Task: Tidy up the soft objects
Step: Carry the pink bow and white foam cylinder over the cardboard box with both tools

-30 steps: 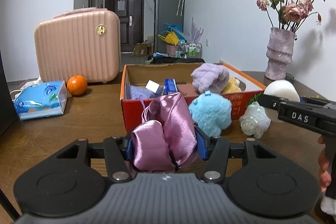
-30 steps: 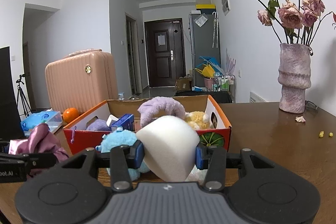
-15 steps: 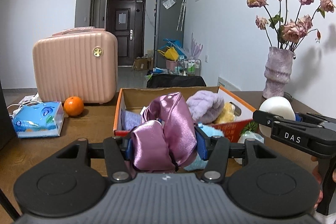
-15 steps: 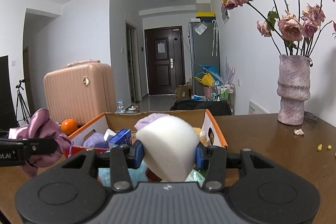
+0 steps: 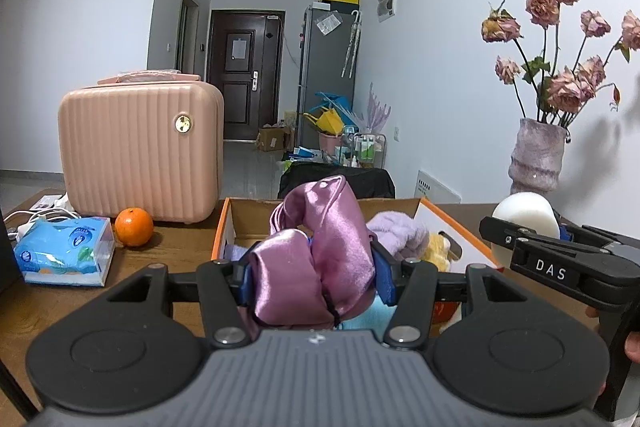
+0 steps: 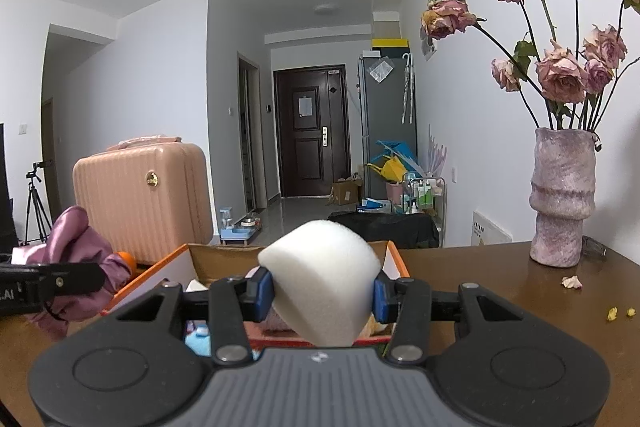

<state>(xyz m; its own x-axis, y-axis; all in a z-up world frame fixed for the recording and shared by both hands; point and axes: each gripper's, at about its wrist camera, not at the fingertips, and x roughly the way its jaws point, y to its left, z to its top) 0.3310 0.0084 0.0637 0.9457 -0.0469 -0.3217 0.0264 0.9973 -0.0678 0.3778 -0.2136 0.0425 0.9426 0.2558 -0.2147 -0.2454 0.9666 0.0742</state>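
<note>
My left gripper (image 5: 312, 273) clamped on a pink satin pouch (image 5: 320, 251); blue pads press both flanks, cloth bunched and bulging above the jaws. Held in the air in front of the box (image 5: 224, 223), near its front wall.

My right gripper (image 6: 323, 293) clamped on a white sponge (image 6: 320, 279); pads dent its sides. Also held off the table, just before the box's front edge. In the left view the sponge (image 5: 524, 221) shows to the right, level with the pouch, the two well apart.

Box: orange-rimmed cardboard, open top, on a brown table (image 6: 500, 267). Inside, a lilac plush (image 5: 396, 233) and something yellow (image 5: 438, 247) beside it. Something light blue shows below my left jaws, partly hidden.

Left of box: an orange (image 5: 134, 227), a blue tissue pack (image 5: 64, 251), a pink case (image 5: 140, 151) standing behind them.

Right side: vase (image 6: 562, 203) of dried roses on the table, fallen petals (image 6: 572, 281) near its foot.
</note>
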